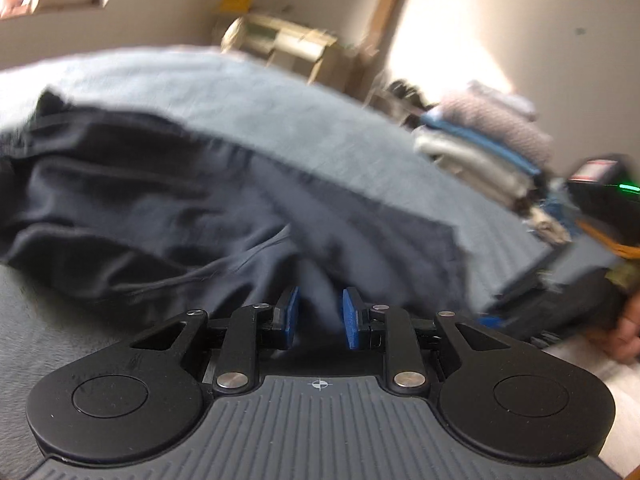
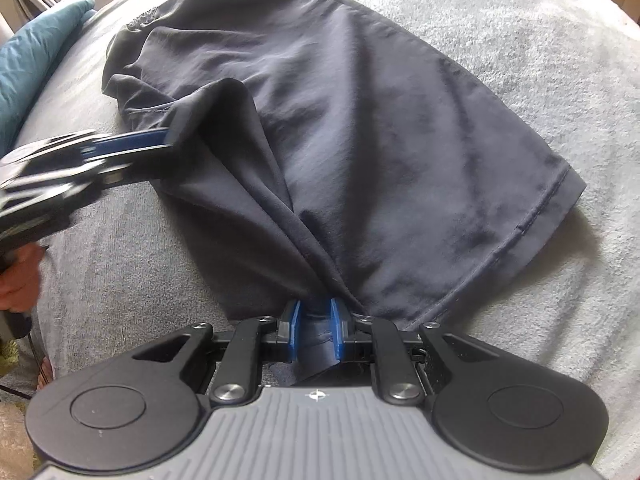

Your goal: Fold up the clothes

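Mid-fold, far from finished. Dark shorts (image 2: 340,140) spread on a grey blanket (image 2: 540,60), one leg flat with its hem toward the right, the near-left part pulled up off the blanket into a ridge between two grips.

Right gripper (image 2: 316,330): narrow jaws, pinching a bunched corner of the shorts, cloth running visibly between the blue pads (image 2: 295,332) and out below them. Left gripper (image 2: 166,140): entering from the left in the right wrist view, tip buried in a raised flap of the same cloth; from its own camera (image 1: 320,316), jaws slightly apart with dark cloth between them, blurred, though the lifted flap suggests a hold rather than a loose touch.

Done, by the look of it: shorts laid out and roughly smoothed, both near points picked up. Left: carrying the lifted part across onto the flat leg, setting it down, flattening, probably one more fold, then moving it to the stack (image 1: 480,140) of folded clothes at the blanket's far edge. No finished crease in the shorts yet.
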Action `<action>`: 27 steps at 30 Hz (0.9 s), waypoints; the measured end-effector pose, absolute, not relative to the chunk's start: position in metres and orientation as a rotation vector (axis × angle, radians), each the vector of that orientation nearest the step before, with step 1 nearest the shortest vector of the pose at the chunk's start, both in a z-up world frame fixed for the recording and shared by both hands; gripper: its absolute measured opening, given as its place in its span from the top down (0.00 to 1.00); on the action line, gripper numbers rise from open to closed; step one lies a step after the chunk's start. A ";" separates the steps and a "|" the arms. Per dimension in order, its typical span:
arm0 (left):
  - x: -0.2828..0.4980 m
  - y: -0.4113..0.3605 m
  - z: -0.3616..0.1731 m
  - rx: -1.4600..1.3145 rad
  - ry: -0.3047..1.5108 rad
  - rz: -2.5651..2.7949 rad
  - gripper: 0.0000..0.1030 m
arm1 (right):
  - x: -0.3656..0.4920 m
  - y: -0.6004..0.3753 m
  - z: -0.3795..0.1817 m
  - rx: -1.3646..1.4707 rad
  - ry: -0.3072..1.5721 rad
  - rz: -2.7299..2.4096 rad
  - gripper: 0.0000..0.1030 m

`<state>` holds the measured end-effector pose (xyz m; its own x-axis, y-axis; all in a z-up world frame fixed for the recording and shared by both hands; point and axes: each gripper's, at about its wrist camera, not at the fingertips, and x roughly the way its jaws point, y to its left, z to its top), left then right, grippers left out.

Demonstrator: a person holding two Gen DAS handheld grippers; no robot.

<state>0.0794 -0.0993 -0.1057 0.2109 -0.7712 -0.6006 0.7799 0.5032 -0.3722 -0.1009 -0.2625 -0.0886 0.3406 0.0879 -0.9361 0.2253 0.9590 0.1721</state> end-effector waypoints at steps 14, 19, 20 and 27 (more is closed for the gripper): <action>0.105 -0.089 -0.124 -0.130 0.984 -1.046 0.79 | -0.108 -0.197 -0.058 0.152 1.142 0.217 0.79; 0.108 -0.091 -0.124 -0.137 0.993 -1.044 0.79 | -0.100 -0.178 -0.081 0.050 1.212 0.198 0.79; 0.108 -0.091 -0.124 -0.137 0.994 -1.044 0.79 | -0.100 -0.177 -0.085 0.037 1.223 0.194 0.79; 0.109 -0.092 -0.124 -0.147 1.000 -1.039 0.79 | -0.097 -0.168 -0.096 -0.026 1.255 0.179 0.88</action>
